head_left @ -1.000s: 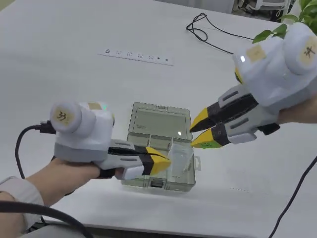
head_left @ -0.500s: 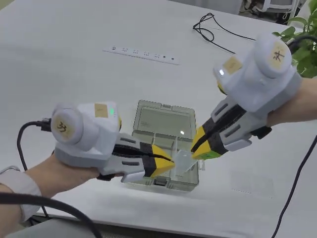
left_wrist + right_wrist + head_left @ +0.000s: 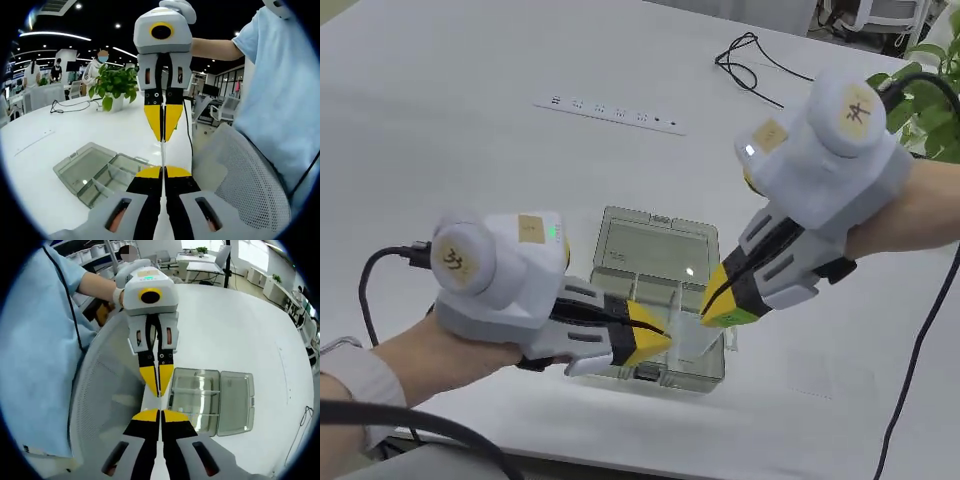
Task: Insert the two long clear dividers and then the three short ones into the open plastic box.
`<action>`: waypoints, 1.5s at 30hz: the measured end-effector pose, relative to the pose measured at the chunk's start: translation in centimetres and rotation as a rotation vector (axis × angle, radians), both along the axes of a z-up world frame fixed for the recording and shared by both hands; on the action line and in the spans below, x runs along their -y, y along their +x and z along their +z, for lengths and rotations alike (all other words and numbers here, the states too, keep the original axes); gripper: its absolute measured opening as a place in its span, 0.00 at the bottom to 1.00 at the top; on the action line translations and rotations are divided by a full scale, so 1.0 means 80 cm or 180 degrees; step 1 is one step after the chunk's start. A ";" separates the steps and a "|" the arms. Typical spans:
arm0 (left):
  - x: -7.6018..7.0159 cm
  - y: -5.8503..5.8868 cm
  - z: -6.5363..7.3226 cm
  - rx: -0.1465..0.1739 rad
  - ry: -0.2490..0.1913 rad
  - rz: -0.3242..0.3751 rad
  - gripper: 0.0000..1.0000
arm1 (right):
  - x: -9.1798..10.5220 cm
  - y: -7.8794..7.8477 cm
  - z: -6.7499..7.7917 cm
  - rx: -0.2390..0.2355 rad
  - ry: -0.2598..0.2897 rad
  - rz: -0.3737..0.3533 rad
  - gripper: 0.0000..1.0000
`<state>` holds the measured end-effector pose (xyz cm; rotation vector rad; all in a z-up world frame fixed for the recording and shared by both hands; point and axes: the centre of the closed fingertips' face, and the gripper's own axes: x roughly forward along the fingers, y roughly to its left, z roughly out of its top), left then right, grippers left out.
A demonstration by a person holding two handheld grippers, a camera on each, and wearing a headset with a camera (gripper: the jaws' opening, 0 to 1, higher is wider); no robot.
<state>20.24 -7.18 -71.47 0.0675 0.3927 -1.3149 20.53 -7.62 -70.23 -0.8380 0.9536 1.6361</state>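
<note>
Right gripper (image 3: 712, 316) has swung in from 2 o'clock; it and left gripper (image 3: 663, 340) each clamp an end of the divider (image 3: 694, 338) over the box (image 3: 685, 378). Thin, stiff, slick: likely best held by edges.

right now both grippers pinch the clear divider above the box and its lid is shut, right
No, the lid is open, lying flat on the far side of the box, as the head view shows. The left gripper and right gripper do both pinch the clear divider above the box.
</note>
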 end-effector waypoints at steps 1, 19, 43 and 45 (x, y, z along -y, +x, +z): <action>-0.001 0.001 -0.001 -0.0012 0.0022 0.0015 0.00 | -0.002 0.000 -0.001 0.0027 -0.0001 0.0015 0.02; -0.049 0.037 -0.024 -0.0042 0.0206 0.0696 0.39 | -0.031 0.022 -0.005 0.0098 -0.0070 -0.0023 0.02; -0.118 0.060 -0.056 0.0049 0.0512 0.1450 1.00 | -0.069 0.075 -0.038 0.0264 -0.0057 -0.0396 0.02; -0.119 0.058 -0.057 0.0041 0.0514 0.1452 1.00 | -0.070 0.076 -0.042 0.0293 -0.0059 -0.0375 0.02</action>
